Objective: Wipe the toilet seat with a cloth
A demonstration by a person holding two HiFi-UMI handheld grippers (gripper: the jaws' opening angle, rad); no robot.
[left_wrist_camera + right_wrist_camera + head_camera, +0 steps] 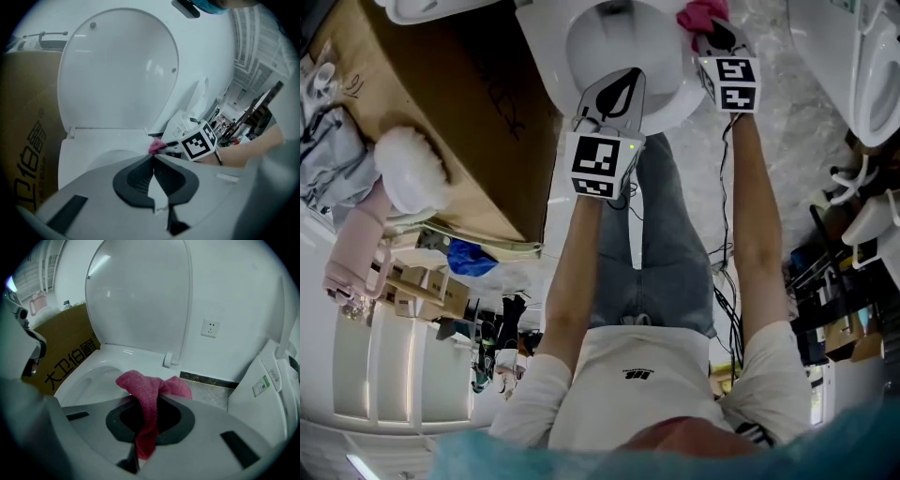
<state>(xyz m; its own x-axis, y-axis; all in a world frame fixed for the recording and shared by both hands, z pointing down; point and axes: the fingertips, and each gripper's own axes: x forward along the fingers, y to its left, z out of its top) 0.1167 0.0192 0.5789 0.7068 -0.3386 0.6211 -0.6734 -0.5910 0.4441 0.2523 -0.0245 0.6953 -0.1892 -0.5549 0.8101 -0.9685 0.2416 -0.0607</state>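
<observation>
Item: pink cloth (149, 394), pinched by one hanging fold in the right gripper (145, 427), bunched just above the toilet seat (123, 354); left gripper (153, 161) closed empty over the seat's front; risk: wiping drag pulls the fold free, dropping it into the bowl (93, 379).

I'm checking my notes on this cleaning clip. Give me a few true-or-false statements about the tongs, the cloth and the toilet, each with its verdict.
1. The right tongs grip a pink cloth. True.
2. The left tongs hold a sponge. False: they are shut with nothing between them.
3. The toilet lid is closed over the bowl. False: it stands raised.
4. A cardboard box stands right beside the toilet. True.
</observation>
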